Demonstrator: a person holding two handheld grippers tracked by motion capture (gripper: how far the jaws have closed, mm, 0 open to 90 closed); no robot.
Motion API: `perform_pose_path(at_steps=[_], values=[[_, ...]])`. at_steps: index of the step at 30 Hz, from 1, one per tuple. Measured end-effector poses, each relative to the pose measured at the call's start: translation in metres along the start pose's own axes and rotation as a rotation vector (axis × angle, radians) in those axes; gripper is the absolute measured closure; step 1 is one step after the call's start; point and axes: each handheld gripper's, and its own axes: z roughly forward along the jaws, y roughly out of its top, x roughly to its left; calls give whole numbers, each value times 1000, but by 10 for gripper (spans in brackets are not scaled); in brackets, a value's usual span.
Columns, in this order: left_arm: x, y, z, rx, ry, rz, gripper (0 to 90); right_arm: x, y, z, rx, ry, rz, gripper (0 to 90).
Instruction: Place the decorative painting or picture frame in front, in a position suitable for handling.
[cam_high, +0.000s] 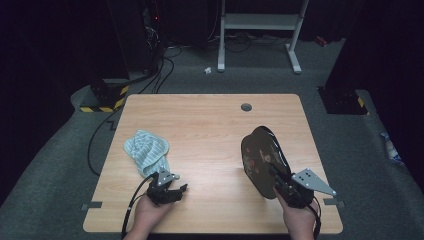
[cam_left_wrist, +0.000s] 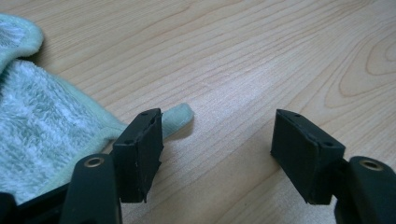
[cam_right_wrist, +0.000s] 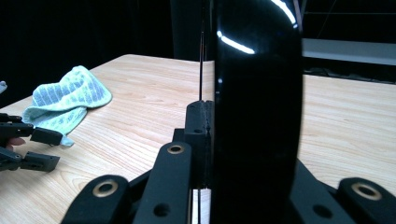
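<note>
Empty dark plate (cam_high: 262, 160) in right gripper (cam_high: 280, 181)

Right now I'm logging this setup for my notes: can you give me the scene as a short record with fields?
surface: wooden table
right gripper: shut on the rim of a glossy dark plate, held tilted up on edge
left gripper: open, fingers apart with nothing between them, just beside the cloth
cloth: light green striped towel, crumpled on the table's left side
plate detail: faint floral pattern on its face
</note>
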Motion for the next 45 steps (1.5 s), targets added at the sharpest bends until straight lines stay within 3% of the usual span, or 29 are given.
perform_pose_path(at_steps=[11, 27, 38, 45], values=[[0, 0, 0, 0, 0, -1, 338, 1, -5, -1, -18, -14, 25, 802], [0, 0, 0, 0, 0, 0, 338, 10, -8, 16, -31, -23, 32, 798], [0, 0, 0, 0, 0, 0, 338, 2, -7, 17, -23, -25, 54, 788], [0, 0, 0, 0, 0, 0, 339, 2, -4, 16, -32, -23, 51, 698]])
